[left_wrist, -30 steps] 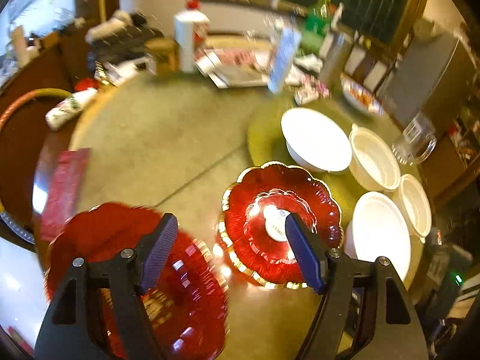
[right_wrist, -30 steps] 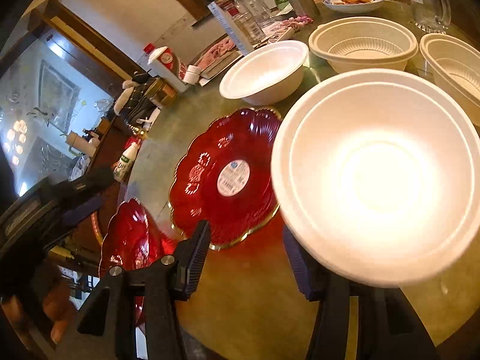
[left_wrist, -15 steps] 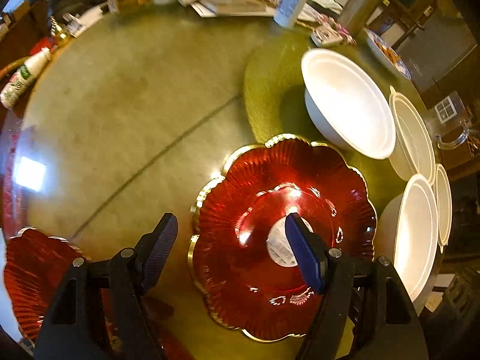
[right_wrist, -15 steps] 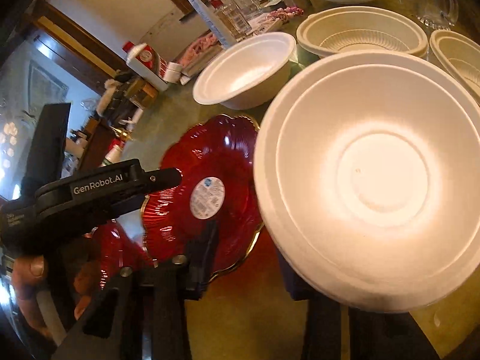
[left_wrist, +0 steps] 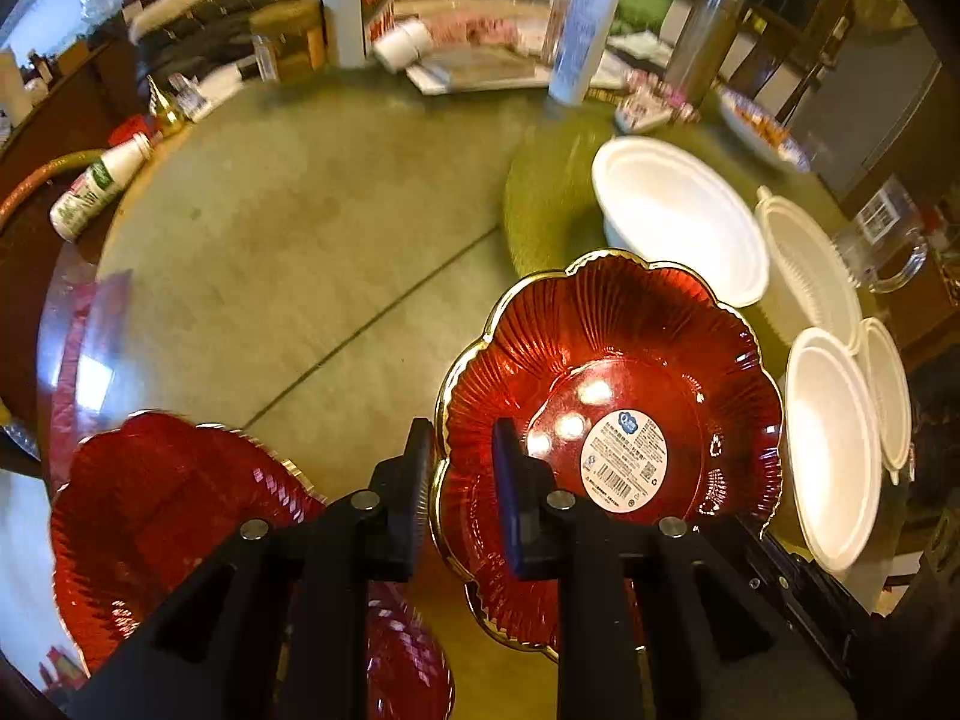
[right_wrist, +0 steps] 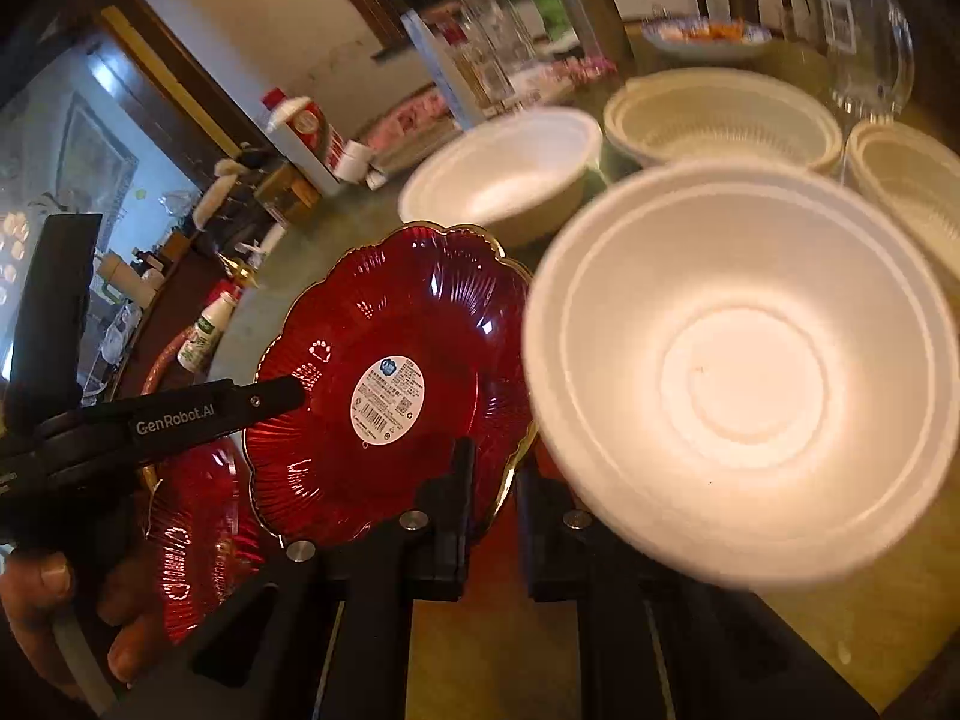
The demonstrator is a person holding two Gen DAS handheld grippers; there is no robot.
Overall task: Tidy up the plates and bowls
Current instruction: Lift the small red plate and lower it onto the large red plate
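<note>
Left gripper [left_wrist: 462,468] jaws pinched on rim of labelled red plate [left_wrist: 612,396], lower centre, lifted. Right gripper [right_wrist: 492,480] narrowed, clamping white bowl [right_wrist: 744,372], right of frame. Second red plate [left_wrist: 174,510] lower left unstacked; other bowls still spread. Early stage.

"GenRobot.AI" is showing in white on the left gripper [right_wrist: 264,399]. The red plate [right_wrist: 384,372] is wearing a barcode sticker [right_wrist: 387,399], its print too small to read.

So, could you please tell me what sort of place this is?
Probably a home dining room: a large round table crowded with bowls, a snack dish and bottles, and a wooden sideboard behind.
</note>
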